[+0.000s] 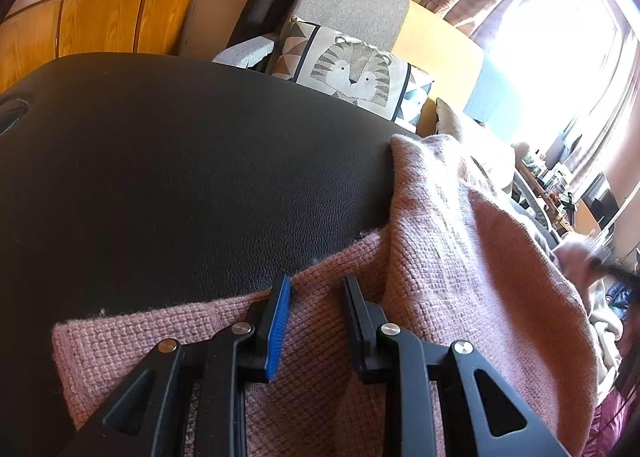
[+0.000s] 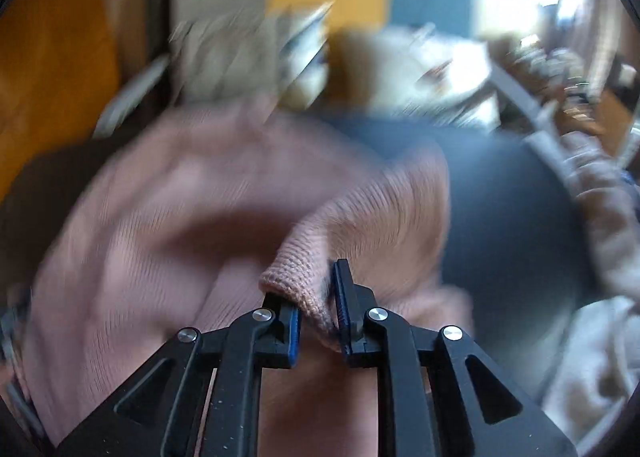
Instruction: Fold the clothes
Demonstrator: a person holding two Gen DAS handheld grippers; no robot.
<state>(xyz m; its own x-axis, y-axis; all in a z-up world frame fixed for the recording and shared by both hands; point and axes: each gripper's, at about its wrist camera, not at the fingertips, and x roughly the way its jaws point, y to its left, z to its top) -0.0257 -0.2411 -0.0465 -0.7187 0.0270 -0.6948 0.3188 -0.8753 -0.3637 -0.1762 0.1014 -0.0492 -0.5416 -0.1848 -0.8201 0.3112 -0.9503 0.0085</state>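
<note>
Black linkage arms of the left gripper (image 1: 316, 289) fill the bottom of the left wrist view, its two fingers standing partly apart with the pink knitted garment (image 1: 440, 277) lying under and between them; the blue pad (image 1: 279, 331) on one finger faces inward, and no pad visibly presses the cloth, so this gripper has hold of nothing that can be confirmed. Taking the dark leather surface (image 1: 180, 177) as the reference, the garment lies on its near right part, one flat edge running along the near side and a raised fold standing up toward the right edge. Beyond the far edge of that surface sits a cushion printed with a tiger (image 1: 352, 69), against a grey chair back (image 1: 348, 9); wooden panelling (image 1: 100, 9) stands beyond the far left edge, and a bright curtained window (image 1: 560, 37) beyond the far right. In the right wrist view, heavily blurred, the right gripper (image 2: 308, 297) is narrowly open with a rounded fold of the same pink garment (image 2: 296, 277) between its fingers; the fold touches both pads, though whether it is firmly pinched cannot be told. The rest of the garment spreads across the leather surface (image 2: 500, 217) to the left of that gripper.
</note>
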